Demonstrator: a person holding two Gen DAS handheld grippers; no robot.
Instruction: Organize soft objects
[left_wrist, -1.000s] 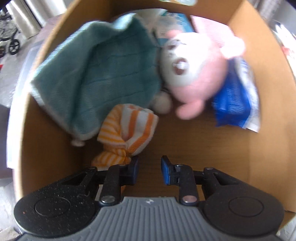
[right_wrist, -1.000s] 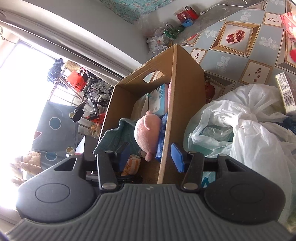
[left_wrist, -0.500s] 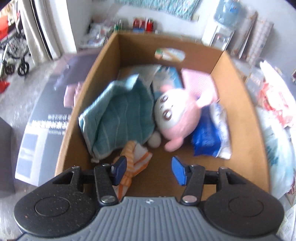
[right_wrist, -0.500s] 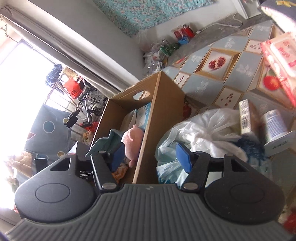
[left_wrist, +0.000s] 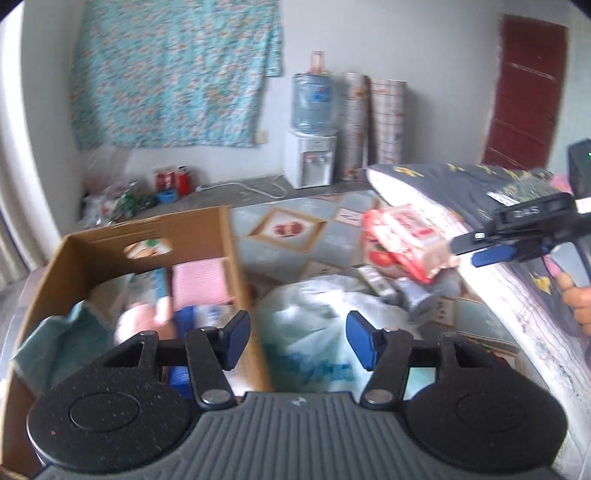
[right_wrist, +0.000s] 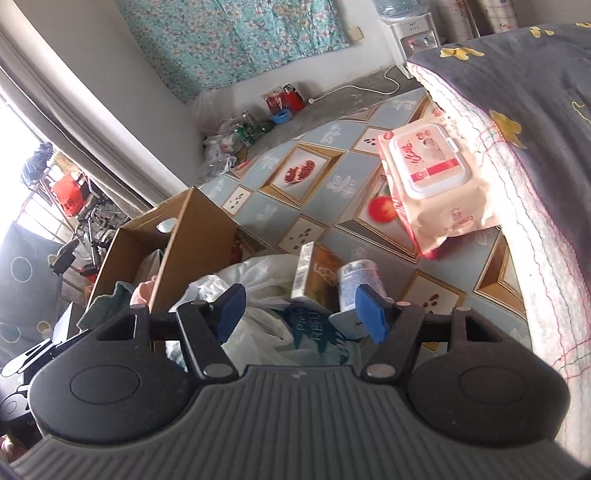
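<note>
A cardboard box (left_wrist: 229, 251) stands on the patterned mat; it also shows in the right wrist view (right_wrist: 199, 236). Inside lie a teal cloth (left_wrist: 62, 332), a pink plush (left_wrist: 140, 317), a pink folded cloth (left_wrist: 199, 284) and a blue packet (left_wrist: 184, 317). My left gripper (left_wrist: 295, 341) is open and empty, raised over the box's right wall and a white plastic bag (left_wrist: 306, 325). My right gripper (right_wrist: 299, 314) is open and empty above the bag (right_wrist: 258, 314); it shows in the left wrist view (left_wrist: 495, 254) near a pink wipes pack (right_wrist: 432, 184).
A thin box (right_wrist: 310, 273) and a small can (right_wrist: 360, 277) lie by the bag. A dark quilt with yellow shapes (right_wrist: 535, 110) lies at the right. A water dispenser (left_wrist: 310, 147), rolled mats and floor clutter stand by the far wall.
My left gripper has risen out of the box, opened wider and swung right over the bag. My right gripper has moved right from the box toward the bag and the wipes pack.
</note>
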